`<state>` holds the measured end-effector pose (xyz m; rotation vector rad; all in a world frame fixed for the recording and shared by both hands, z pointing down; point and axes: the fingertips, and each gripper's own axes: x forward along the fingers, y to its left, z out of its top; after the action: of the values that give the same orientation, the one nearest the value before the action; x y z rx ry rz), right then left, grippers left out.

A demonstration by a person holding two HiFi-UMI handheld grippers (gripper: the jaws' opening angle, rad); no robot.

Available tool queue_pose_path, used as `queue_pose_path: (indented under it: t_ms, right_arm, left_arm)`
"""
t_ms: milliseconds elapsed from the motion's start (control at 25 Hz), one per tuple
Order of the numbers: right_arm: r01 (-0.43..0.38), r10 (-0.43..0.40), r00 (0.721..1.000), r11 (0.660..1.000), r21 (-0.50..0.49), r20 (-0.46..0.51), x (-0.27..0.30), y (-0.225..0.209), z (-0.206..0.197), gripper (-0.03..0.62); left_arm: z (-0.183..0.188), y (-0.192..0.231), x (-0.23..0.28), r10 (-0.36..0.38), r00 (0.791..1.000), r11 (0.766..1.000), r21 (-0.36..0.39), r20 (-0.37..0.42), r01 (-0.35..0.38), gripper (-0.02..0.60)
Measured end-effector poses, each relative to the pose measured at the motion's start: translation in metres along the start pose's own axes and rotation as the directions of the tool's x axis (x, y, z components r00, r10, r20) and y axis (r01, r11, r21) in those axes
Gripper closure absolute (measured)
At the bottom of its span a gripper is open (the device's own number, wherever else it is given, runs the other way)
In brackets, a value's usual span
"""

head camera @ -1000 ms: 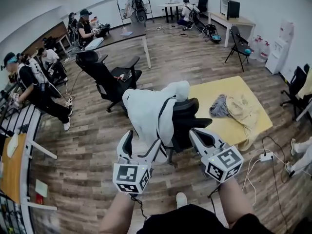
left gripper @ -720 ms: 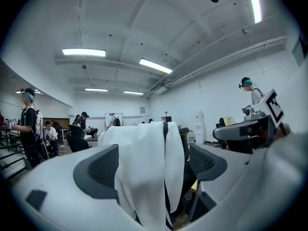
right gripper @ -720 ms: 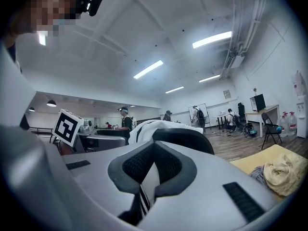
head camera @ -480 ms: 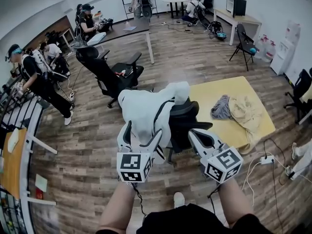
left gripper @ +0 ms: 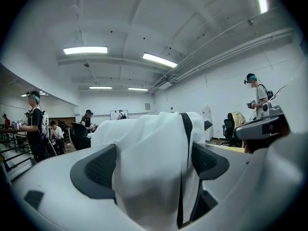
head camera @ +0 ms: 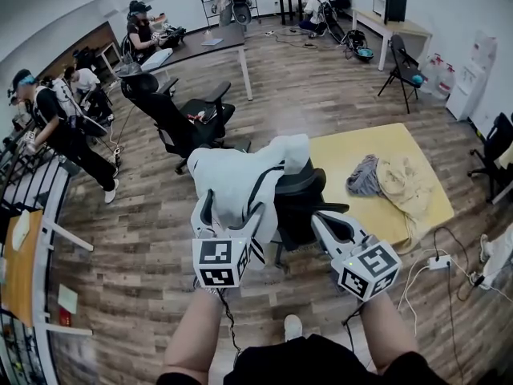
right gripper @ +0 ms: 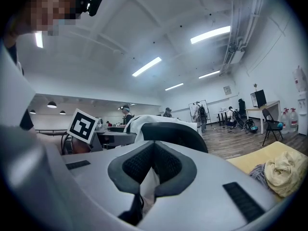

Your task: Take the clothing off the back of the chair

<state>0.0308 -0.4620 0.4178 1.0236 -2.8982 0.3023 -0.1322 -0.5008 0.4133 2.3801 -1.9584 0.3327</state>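
A white garment with black trim (head camera: 236, 175) hangs over the back of a black office chair (head camera: 300, 195). My left gripper (head camera: 232, 207) is at the garment's near side. Its jaws have just been opening and now stand wide, with the hanging cloth (left gripper: 149, 148) between the pads, filling the gap of the left gripper (left gripper: 154, 165). My right gripper (head camera: 321, 219) is just right of the chair's back, apart from the garment. In the right gripper view the right gripper (right gripper: 153, 150) has its pads meeting at the tips with nothing in them. Beyond them are the chair back (right gripper: 168, 131) and the garment (right gripper: 137, 124).
A low yellow table (head camera: 353, 155) right of the chair carries a heap of clothes (head camera: 397, 183). Another black office chair (head camera: 172, 123) stands to the far left beside a long desk (head camera: 212, 46). Several people stand around the room. A power strip (head camera: 439, 261) lies on the wood floor at right.
My left gripper has moved forward to the garment and its jaws have widened around the hanging cloth. The right gripper has edged closer to the chair, still shut.
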Motion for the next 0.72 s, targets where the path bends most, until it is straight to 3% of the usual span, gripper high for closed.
queue_pose_path:
  t_ms: [560, 720]
  right_arm:
    - [0.0, 0.001, 1.0, 1.0, 0.032, -0.015, 0.007, -0.016, -0.011, 0.58]
    - [0.001, -0.001, 1.0, 0.999, 0.04, -0.016, 0.008, -0.019, -0.012, 0.58]
  left_arm:
    - [0.0, 0.0, 0.019, -0.07, 0.997, 0.997, -0.016, 0.015, 0.07, 0.106]
    - [-0.003, -0.003, 0.018, -0.095, 0.995, 0.995, -0.032, 0.002, 0.095, 0.18]
